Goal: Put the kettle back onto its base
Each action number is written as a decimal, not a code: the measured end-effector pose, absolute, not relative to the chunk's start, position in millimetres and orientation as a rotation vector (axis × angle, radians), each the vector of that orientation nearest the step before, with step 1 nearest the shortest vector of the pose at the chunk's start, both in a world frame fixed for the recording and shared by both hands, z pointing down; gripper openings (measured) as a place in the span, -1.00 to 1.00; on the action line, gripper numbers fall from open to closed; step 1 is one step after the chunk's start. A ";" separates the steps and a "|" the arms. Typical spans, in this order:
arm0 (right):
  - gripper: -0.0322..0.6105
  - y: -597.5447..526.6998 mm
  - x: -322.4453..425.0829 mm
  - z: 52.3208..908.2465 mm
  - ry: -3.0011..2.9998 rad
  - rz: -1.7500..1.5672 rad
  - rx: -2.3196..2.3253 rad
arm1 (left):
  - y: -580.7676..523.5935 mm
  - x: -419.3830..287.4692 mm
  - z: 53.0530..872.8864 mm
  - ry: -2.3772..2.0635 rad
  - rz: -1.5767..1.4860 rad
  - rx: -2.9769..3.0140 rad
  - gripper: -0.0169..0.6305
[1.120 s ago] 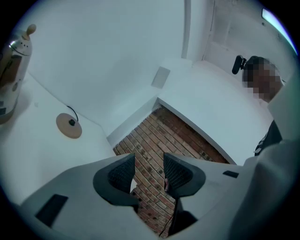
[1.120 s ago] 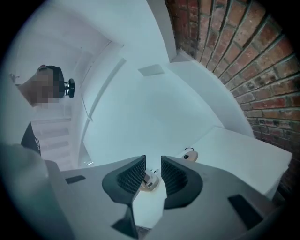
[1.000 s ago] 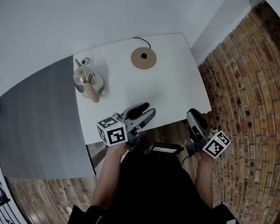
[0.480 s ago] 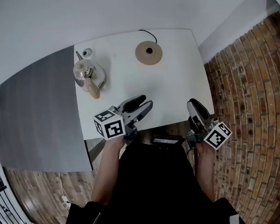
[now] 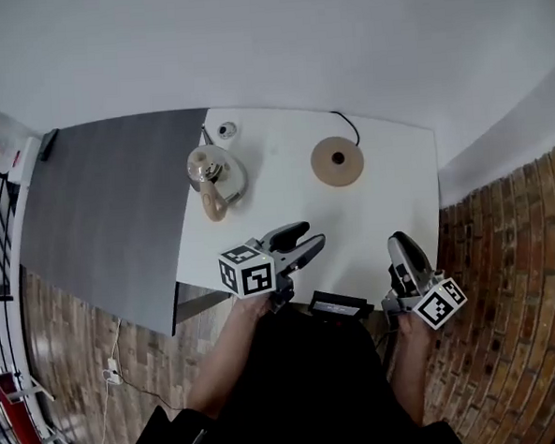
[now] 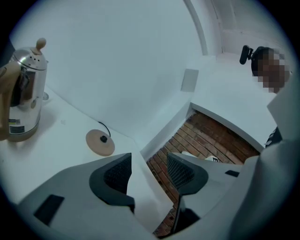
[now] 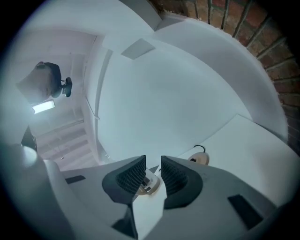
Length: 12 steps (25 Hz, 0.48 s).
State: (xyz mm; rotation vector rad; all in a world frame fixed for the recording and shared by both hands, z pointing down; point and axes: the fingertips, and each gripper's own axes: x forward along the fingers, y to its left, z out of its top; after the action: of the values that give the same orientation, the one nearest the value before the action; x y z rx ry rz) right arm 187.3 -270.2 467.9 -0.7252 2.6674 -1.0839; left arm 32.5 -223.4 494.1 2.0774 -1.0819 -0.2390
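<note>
**One kettle, one base, set apart**

One kettle (image 5: 214, 173) stands upright at the left edge of the white table (image 5: 388, 186), well apart from its one round, corded base (image 5: 337, 160) nearer the back. Two grippers hover by the near edge. The left gripper (image 5: 308, 238) has just been opening its jaws, which stand wide with nothing between them. The right gripper (image 5: 399, 242) has its jaws narrowly parted and holds nothing.
</note>
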 end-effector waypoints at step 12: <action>-0.63 -310.7 169.4 484.5 2.729 -1.132 -0.480 | -173.3 -133.6 529.6 -1.999 -0.154 1.510 -0.04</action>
State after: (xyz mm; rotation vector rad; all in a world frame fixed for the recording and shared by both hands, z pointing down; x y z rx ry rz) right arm 169.4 -310.7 484.5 -0.4803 2.7285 -1.1324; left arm -133.6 -173.3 529.6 1.5097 -1.9993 -0.1538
